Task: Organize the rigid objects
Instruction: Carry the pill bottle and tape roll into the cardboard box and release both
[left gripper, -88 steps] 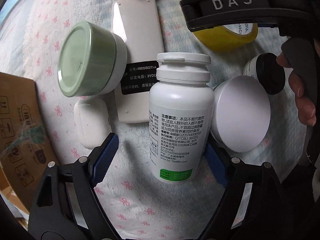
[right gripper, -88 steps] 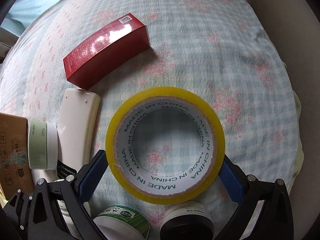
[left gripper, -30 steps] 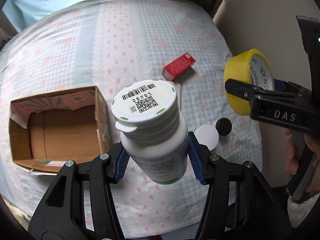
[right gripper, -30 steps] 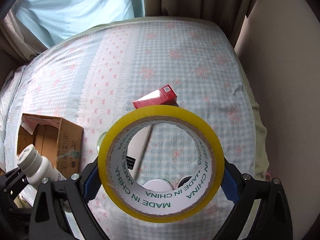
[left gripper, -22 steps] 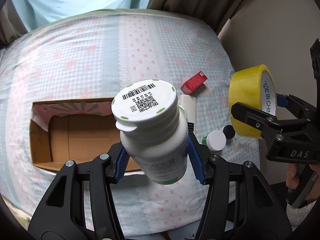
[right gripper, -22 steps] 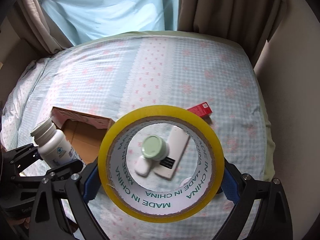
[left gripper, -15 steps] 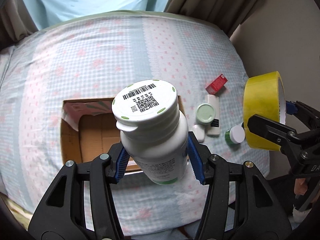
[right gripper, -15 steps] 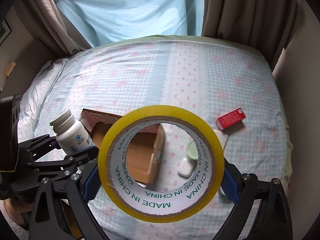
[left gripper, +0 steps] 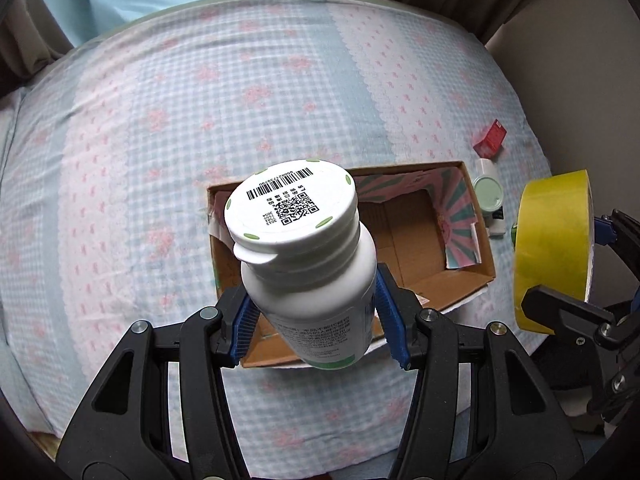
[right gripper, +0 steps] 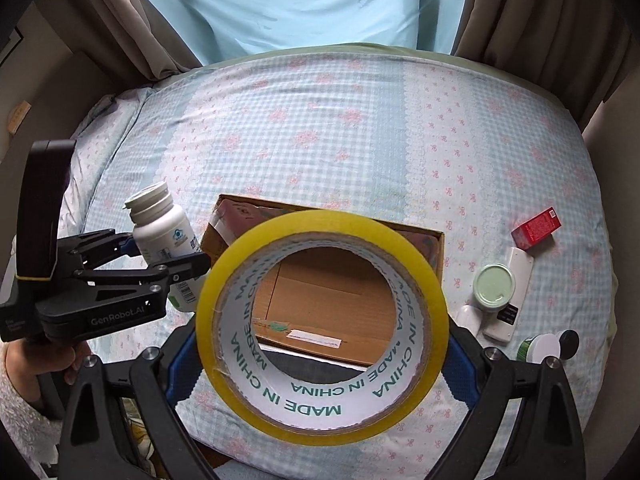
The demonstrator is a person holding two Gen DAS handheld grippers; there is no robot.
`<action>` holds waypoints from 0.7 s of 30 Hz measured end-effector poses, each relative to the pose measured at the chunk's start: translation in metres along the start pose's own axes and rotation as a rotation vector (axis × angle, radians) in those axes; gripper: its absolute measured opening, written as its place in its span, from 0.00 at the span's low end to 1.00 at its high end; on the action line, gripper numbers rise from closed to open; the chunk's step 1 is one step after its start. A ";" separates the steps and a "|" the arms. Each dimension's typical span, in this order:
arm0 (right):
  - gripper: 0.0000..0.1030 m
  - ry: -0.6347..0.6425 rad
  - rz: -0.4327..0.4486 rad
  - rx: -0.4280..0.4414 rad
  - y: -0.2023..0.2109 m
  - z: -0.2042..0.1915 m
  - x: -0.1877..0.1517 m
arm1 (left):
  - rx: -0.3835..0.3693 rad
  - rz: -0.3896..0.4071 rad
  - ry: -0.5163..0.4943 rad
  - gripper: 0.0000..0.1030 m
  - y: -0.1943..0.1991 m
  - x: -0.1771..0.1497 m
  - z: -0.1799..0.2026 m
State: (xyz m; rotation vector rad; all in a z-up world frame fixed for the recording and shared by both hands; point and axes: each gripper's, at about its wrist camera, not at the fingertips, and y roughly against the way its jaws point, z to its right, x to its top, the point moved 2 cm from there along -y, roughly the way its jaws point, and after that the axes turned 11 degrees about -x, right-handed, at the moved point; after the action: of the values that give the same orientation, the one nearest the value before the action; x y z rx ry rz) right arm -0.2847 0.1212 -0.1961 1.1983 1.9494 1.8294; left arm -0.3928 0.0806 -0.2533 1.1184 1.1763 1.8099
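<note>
The left gripper (left gripper: 320, 316) clamps a white pill bottle (left gripper: 308, 264), barcoded cap up, above the open cardboard box (left gripper: 472, 280) on the bed's near edge; the right gripper (right gripper: 320, 364) grips a yellow tape roll (right gripper: 322, 320) printed "MADE IN CHINA"

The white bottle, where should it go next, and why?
Probably lower it into the cardboard box. The left gripper holds the white bottle just above the open box, which looks empty where it shows.
</note>
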 end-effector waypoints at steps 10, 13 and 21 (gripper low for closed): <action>0.93 0.073 -0.122 -0.068 -0.099 -0.012 0.007 | 0.021 -0.129 -0.110 0.48 -0.088 0.010 -0.027; 0.93 0.086 -0.166 -0.063 -0.133 -0.016 0.005 | 0.037 -0.174 -0.135 0.48 -0.118 0.005 -0.033; 0.93 0.084 -0.220 -0.059 -0.179 -0.023 -0.015 | 0.081 -0.219 -0.218 0.47 -0.154 -0.001 -0.033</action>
State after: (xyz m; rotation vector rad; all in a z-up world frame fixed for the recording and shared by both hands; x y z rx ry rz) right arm -0.3628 0.1126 -0.3596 0.8645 1.9675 1.8349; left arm -0.4085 0.1222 -0.4046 1.1516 1.1987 1.4486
